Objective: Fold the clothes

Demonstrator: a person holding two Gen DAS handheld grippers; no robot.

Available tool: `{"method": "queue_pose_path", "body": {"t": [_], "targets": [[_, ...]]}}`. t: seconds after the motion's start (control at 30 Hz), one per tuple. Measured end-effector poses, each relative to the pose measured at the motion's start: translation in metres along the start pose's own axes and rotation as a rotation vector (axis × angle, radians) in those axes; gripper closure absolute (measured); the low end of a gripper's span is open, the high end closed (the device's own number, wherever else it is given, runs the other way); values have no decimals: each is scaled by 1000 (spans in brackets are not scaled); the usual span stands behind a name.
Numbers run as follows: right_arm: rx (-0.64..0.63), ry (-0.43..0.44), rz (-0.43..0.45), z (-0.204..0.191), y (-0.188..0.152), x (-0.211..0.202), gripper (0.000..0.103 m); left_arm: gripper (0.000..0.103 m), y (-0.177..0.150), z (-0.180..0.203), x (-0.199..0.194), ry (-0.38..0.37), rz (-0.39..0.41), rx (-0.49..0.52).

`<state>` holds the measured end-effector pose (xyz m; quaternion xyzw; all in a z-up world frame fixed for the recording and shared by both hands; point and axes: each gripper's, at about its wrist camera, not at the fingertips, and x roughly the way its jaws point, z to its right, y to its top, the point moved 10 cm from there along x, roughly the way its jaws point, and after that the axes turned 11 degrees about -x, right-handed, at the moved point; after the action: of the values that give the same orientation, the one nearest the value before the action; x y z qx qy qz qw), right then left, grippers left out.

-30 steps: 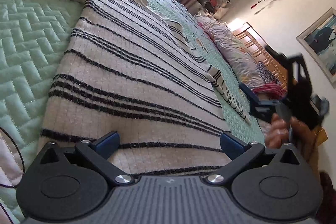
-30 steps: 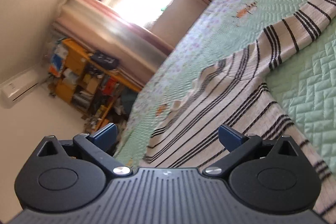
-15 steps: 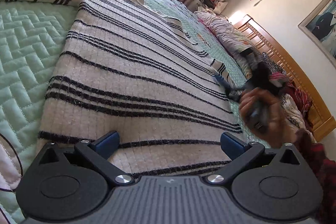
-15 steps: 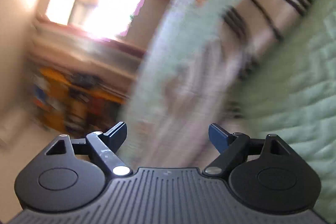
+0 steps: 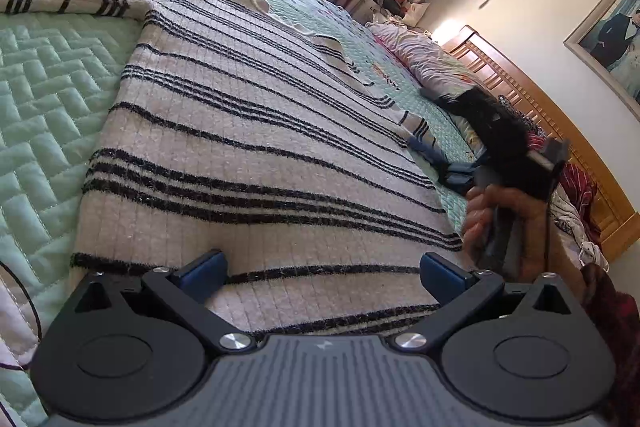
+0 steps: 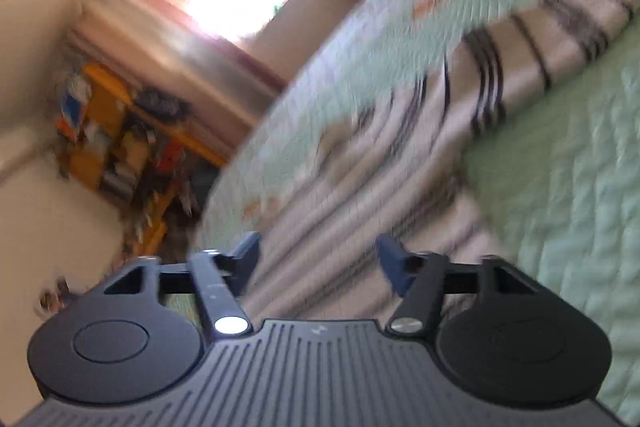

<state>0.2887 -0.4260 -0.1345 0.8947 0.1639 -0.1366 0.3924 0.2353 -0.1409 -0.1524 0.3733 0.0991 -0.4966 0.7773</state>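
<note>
Left gripper (image 5: 322, 269) hovers low over the striped sweater (image 5: 248, 147), fingers spread wide; right gripper (image 6: 316, 259), also parted, tilts above its edge.

Both wrist views low over striped sweater (image 5: 248, 131), right view blurred, perhaps nearer

Black tongs (image 5: 322, 269) with blue fingertips (image 5: 204, 267), silver screws, ribbed grey housing.
</note>
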Motion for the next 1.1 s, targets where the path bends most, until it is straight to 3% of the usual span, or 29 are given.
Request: {"method": "queue_pose_path", "body": {"t": [0.03,0.07,0.2,0.3,0.43,0.53,0.63,0.73,0.8,0.83,0.87,0.97,1.1], "targets": [[-28,-39,-31,4,-9,4,33,1,0,0,0,-3,0,-4],[-55,-79,-62,8,-19,8,44,1,1,0,-1,-9,1,-10],[-128,-126,-65,-15,-29,-3,42,1,6,1,-8,-68,16,-42],[-164,-26,-36,-59,-34,-19,36,1,18,5,-28,-151,82,-89],[-54,178,-111,-110,-65,-28,33,1,51,2,-89,-247,322,-156],[81,320,-167,-145,-88,-27,33,1,75,-29,-134,-215,500,-248],[74,396,-242,-181,-116,-20,33,1,93,-73,-158,-131,576,-339],[44,366,-360,-188,-164,0,32,1,101,-104,-172,-67,608,-397],[-4,302,-439,-184,-200,9,51,1,104,-117,-175,-29,602,-409],[-87,271,-405,-187,-203,5,52,1,105,-122,-175,-15,598,-419],[-110,279,-416,-193,-204,2,45,1,105,-126,-175,-10,598,-435],[-102,297,-468,-209,-197,-7,38,1,105,-135,-174,-12,582,-474],[-126,393,-369,-244,-175,-30,34,1,106,-138,-180,16,604,-481]]}}
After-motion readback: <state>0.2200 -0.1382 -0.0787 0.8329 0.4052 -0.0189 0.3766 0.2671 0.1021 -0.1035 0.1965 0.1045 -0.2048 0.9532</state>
